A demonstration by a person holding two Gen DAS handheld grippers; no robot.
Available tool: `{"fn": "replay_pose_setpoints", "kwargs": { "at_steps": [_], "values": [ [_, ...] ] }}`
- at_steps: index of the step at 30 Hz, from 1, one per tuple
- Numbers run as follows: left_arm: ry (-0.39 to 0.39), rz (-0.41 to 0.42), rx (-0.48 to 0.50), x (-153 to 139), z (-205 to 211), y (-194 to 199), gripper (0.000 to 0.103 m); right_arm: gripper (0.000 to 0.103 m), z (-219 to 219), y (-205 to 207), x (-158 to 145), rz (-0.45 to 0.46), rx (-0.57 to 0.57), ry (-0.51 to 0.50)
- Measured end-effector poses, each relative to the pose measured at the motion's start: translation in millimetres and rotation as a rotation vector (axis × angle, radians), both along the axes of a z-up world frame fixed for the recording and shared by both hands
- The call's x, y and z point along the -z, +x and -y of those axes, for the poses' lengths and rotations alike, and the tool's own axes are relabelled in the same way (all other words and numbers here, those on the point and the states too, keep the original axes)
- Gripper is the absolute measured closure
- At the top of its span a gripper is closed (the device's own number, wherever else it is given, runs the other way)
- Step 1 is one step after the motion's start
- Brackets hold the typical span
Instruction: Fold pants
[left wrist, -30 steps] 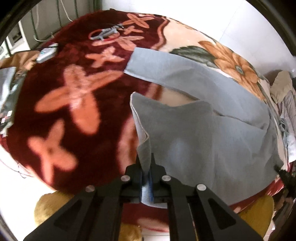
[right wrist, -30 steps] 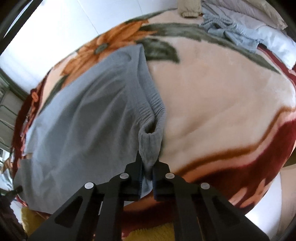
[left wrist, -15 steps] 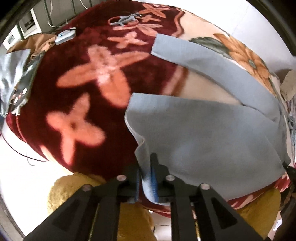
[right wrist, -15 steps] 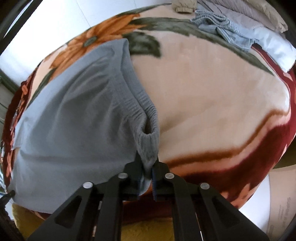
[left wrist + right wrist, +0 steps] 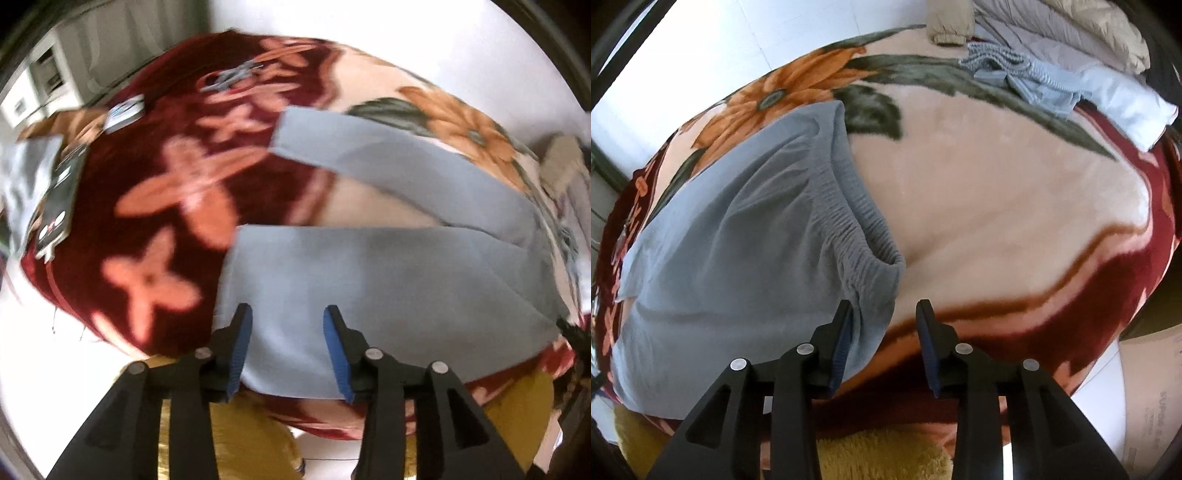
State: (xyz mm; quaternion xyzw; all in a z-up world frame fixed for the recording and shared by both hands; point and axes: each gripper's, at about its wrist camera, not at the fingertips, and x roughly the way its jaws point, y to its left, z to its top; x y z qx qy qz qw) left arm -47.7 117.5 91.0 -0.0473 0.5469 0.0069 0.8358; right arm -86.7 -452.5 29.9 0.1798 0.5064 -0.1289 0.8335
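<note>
Left gripper: the jaws are seen standing apart, with nothing clamped between them. The blue-padded fingers are spread over the near leg hem of the pants, whose cloth lies flat under and beyond the gap. Whether the pads touch the fabric cannot be told, the view being blurred.

Right gripper: the jaws are likewise apart and empty. The near corner of the elastic waistband is found just ahead of the gap and partly behind the left finger; the right finger stands over bare blanket.

The pants are laid lengthwise along the near edge of the bed, spread open on the blanket, the waistband toward the right gripper and the legs toward the left. The far leg is seen angled away from the near one, with blanket showing between them.

The garment is judged light, soft and limp: it will sag and fold wherever it is not supported, and no breakage is to be feared. The knit looks non-slippery. Hold is best taken at the thickened edges, namely the gathered waistband corner and the leg hem, where a pinch should stay seated. A pinch in mid-panel is judged likely to gather one layer only.

Further clothing is noted piled at the far right corner of the bed, well apart.
</note>
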Motion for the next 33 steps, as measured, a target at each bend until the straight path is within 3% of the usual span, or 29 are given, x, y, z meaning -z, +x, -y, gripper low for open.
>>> {"fn": "replay_pose_setpoints", "kwargs": {
  "at_steps": [5,9,17,21,24,29,33],
  "values": [
    [-0.055,0.004,0.138,0,51,4,0.05,0.068,5,-7,-4,-0.012,0.037,-0.056],
    [-0.045,-0.032,0.234,15,90,6,0.049,0.068,20,-19,-3,0.0,0.071,0.003],
    [-0.096,-0.081,0.383,41,156,0,0.049,0.068,13,-19,6,0.013,0.047,0.064],
    [-0.06,-0.081,0.452,54,184,-3,0.049,0.068,-1,-10,18,0.004,0.011,0.089],
    [-0.011,-0.083,0.473,64,197,-6,0.049,0.068,-8,-1,26,-0.009,-0.005,0.107],
    [0.003,-0.074,0.464,68,203,-10,0.04,0.068,-8,10,31,-0.03,0.015,0.113],
    [0.015,-0.072,0.465,69,204,-12,0.037,0.068,0,14,34,-0.044,0.051,0.184]
  ]
}}
